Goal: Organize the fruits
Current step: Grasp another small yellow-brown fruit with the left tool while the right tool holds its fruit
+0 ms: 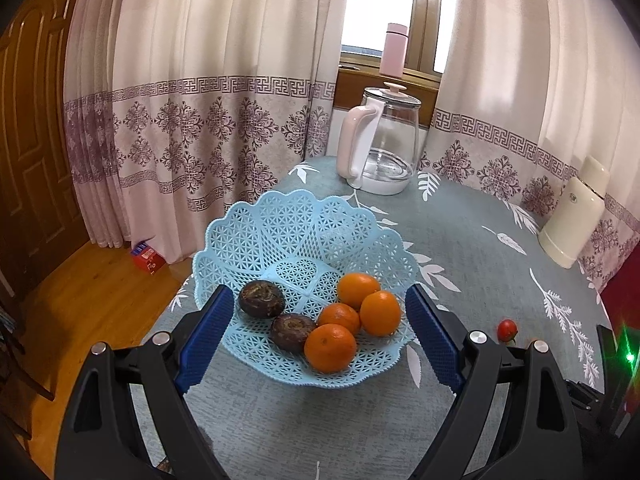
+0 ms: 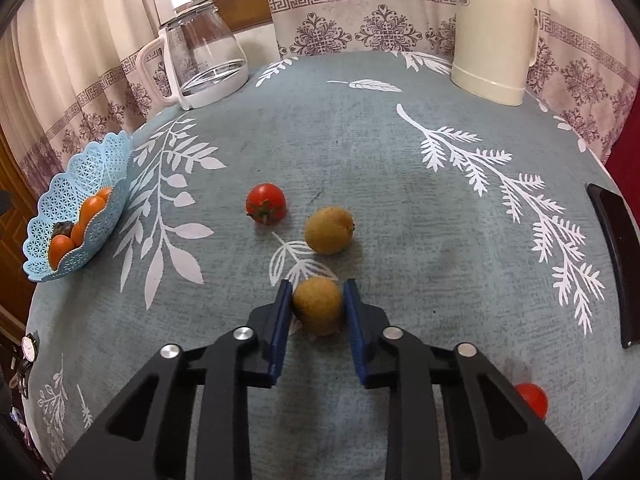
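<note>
A light blue lattice basket (image 1: 288,232) sits at the table's left edge, holding several oranges (image 1: 380,312) and two dark passion fruits (image 1: 262,298). My left gripper (image 1: 318,292) stands open just in front of the basket, one finger on each side of it, with nothing held. My right gripper (image 2: 318,286) is shut on a yellow-brown kiwi (image 2: 318,308) that rests low on the tablecloth. A second kiwi (image 2: 329,230) and a red tomato (image 2: 266,203) lie just beyond it. Another tomato (image 2: 532,398) shows near the right finger's base. The basket (image 2: 108,160) stands far left.
A glass kettle (image 2: 204,56) with a pink handle stands at the back left, a cream jug (image 2: 494,36) at the back right. A dark flat object (image 2: 612,248) lies at the table's right edge, a wristwatch (image 2: 29,346) at its left. Curtains close the far side.
</note>
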Motion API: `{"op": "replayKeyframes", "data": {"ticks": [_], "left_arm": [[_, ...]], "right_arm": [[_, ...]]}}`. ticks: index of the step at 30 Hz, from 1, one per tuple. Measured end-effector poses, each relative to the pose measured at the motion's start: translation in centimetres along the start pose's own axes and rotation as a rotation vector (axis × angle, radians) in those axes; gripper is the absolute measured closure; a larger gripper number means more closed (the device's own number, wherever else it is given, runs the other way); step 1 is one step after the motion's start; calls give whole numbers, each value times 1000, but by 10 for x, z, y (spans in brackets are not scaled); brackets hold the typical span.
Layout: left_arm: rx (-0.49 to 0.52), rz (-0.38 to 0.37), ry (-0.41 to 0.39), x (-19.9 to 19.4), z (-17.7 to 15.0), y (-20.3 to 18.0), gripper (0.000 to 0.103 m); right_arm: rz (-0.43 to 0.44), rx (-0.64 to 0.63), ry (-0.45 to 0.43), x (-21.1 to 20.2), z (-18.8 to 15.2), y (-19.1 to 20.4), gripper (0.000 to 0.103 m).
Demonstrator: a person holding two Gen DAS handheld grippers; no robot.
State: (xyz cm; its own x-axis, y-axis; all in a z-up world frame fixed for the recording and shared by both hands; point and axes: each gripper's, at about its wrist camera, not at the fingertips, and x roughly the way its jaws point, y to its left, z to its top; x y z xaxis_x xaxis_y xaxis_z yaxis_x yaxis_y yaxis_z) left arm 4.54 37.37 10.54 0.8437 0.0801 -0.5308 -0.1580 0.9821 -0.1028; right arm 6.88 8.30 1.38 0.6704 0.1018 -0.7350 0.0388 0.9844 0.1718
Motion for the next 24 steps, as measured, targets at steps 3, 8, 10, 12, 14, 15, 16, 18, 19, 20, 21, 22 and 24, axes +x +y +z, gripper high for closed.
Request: {"op": "replayKeyframes", "data": {"ticks": [3, 8, 10, 12, 14, 15, 16, 18, 19, 20, 21, 22, 24], "left_arm": [[16, 0, 1, 1, -2, -6, 14], [63, -11, 28, 5, -13, -26, 14], [82, -21, 40, 7, -17, -35, 14], [111, -35, 46, 7, -19, -47, 14], [138, -47, 43, 6, -19, -59, 14], [147, -50, 40, 6, -19, -63, 14], [157, -55, 39, 6, -20, -68, 14], [179, -74, 47, 8, -21, -80, 14], [190, -88, 57, 10, -23, -87, 14], [197, -98, 64, 12, -23, -92, 14], [204, -108, 71, 13, -25, -97, 14], [211, -117, 80, 15, -26, -103, 14], [228, -142, 101, 20, -31, -116, 14]], "right_arm": [[5, -2, -14, -6, -2, -3, 77], [12, 14, -31, -14, -3, -15, 77], [10, 22, -36, -16, -3, -21, 77], [8, 31, -40, -18, -3, -26, 77], [7, 44, -45, -19, -2, -33, 77], [6, 50, -51, -21, -2, -37, 77], [5, 53, -55, -22, -1, -39, 77], [-1, 60, -64, -24, 0, -45, 77], [-6, 65, -70, -25, 1, -48, 77], [-9, 72, -74, -26, 1, -53, 77], [-9, 78, -76, -26, 1, -56, 77], [-11, 84, -79, -26, 2, -59, 77], [-15, 95, -85, -27, 2, -66, 77]]}}
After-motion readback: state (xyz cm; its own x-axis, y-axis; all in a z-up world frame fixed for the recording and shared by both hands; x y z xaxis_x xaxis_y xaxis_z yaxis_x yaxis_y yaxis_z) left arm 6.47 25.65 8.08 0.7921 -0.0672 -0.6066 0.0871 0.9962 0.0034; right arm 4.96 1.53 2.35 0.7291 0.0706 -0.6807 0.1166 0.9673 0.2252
